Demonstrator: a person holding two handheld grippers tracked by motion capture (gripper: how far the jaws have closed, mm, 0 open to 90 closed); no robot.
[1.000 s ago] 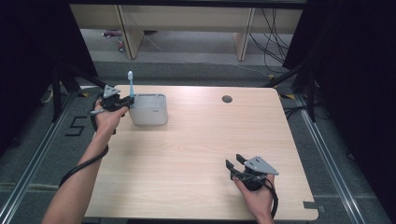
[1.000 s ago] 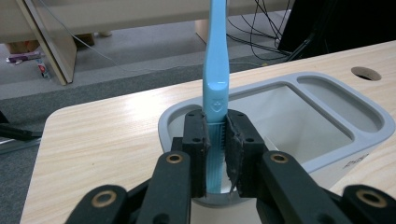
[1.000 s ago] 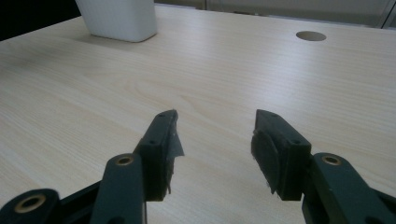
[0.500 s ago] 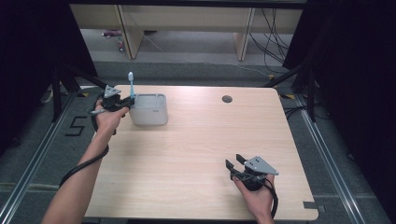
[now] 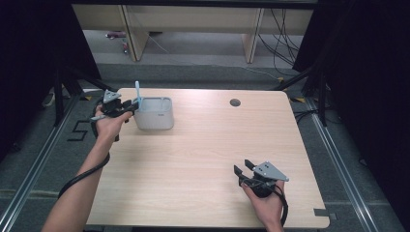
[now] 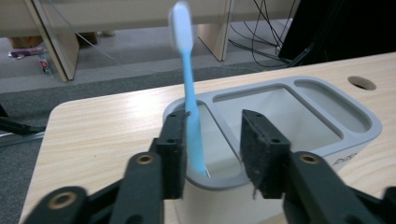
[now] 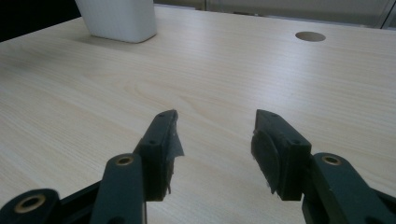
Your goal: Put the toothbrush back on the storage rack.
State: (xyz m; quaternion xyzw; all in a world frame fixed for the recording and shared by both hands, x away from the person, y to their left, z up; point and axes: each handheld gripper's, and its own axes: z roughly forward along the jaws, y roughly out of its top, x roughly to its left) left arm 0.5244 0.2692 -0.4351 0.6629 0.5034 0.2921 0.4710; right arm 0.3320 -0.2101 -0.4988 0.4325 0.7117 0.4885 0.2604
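Note:
A blue toothbrush (image 6: 189, 93) stands upright in the left end compartment of a white holder (image 6: 327, 140) at the table's far left. In the high view the toothbrush (image 5: 137, 92) rises above the holder (image 5: 154, 118). My left gripper (image 6: 212, 121) straddles that end of the holder, and its jaws have just been opening. The brush handle stands between them, close to the left pad, and neither pad presses on it. The left gripper (image 5: 128, 105) sits just left of the holder. My right gripper (image 5: 243, 166) rests open near the table's front right, and nothing is between its jaws (image 7: 215, 119).
A round cable hole (image 5: 235, 102) lies at the table's far middle. The holder has two more compartments to the right of the brush. Wooden furniture legs (image 5: 129, 34) and cables stand on the floor beyond the table's far edge.

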